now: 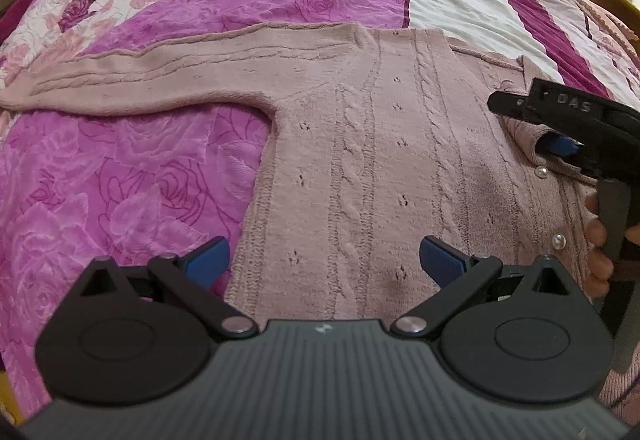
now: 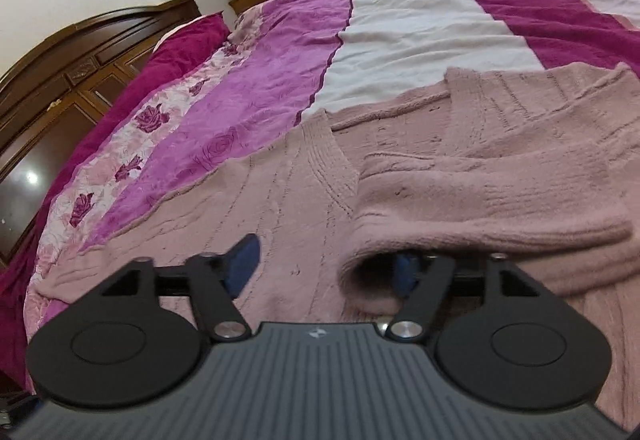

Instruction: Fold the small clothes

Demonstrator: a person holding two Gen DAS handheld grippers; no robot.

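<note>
Jaws on both our grippers stand apart: left gripper [image 1: 324,260] hovers over the pink cardigan [image 1: 360,144] spread on the floral bedspread [image 1: 120,180]. Right gripper [image 2: 326,268] has one finger under the folded-over sleeve [image 2: 480,200], unclamped. We read "DAS" moulded on its black finger.

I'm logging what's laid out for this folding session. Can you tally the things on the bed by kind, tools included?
Pink knitted cardigan: 1
Handheld grippers: 2, the left gripper and the right gripper
Bedspread under it all: 1
Total: 4
</note>
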